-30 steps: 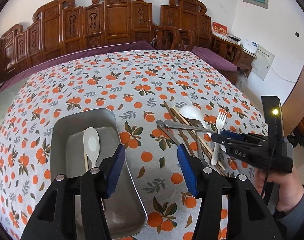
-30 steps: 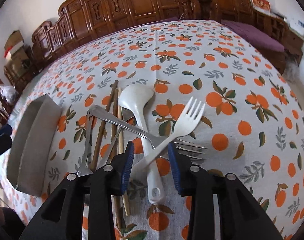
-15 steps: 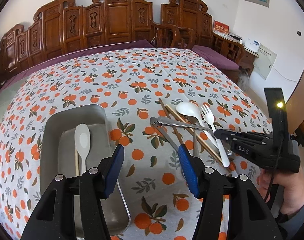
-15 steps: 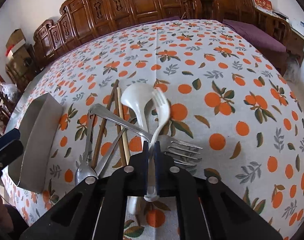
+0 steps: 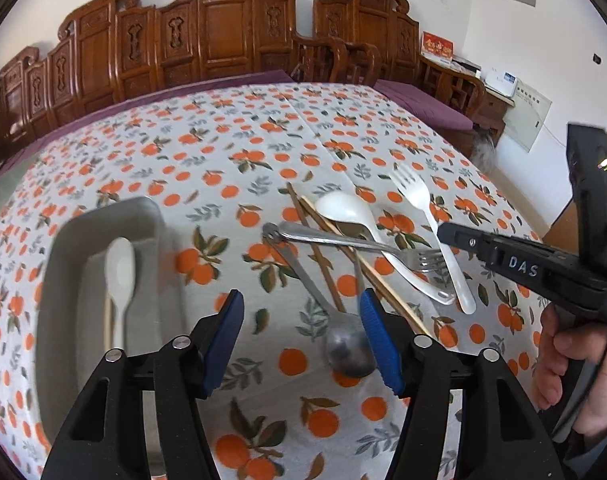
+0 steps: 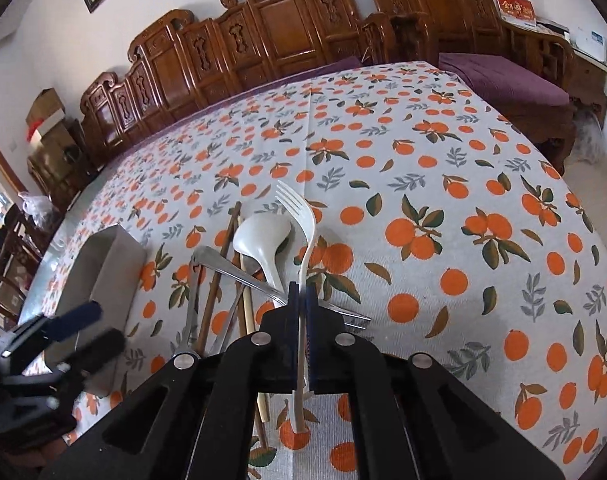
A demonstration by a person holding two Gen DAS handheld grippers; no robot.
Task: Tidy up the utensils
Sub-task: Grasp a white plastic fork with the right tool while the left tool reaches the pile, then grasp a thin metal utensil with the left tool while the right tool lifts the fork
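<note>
My right gripper [image 6: 300, 304] is shut on the handle of the white plastic fork [image 6: 299, 220], which is lifted with its tines pointing away. From the left wrist view the same fork [image 5: 419, 200] hangs off the right gripper's tip [image 5: 443, 236]. Below it lie a white spoon [image 6: 263, 240], a metal fork [image 5: 343, 242], a metal spoon [image 5: 349, 350] and wooden chopsticks [image 5: 315, 248]. My left gripper [image 5: 303, 336] hovers low over the pile. Its jaws are opening, and the metal spoon's bowl sits just inside the right pad, not gripped.
A metal tray [image 5: 63, 248] at the left holds a white spoon [image 5: 119, 268] and a chopstick. The orange-print tablecloth [image 5: 263, 140] covers the table. Carved wooden chairs [image 5: 223, 40] line the far side. A person's hand [image 5: 575, 360] holds the right gripper.
The right gripper shut on the white fork's handle and raised it off the pile. The left gripper slid right from above the tray to the metal spoon and sank lower.
</note>
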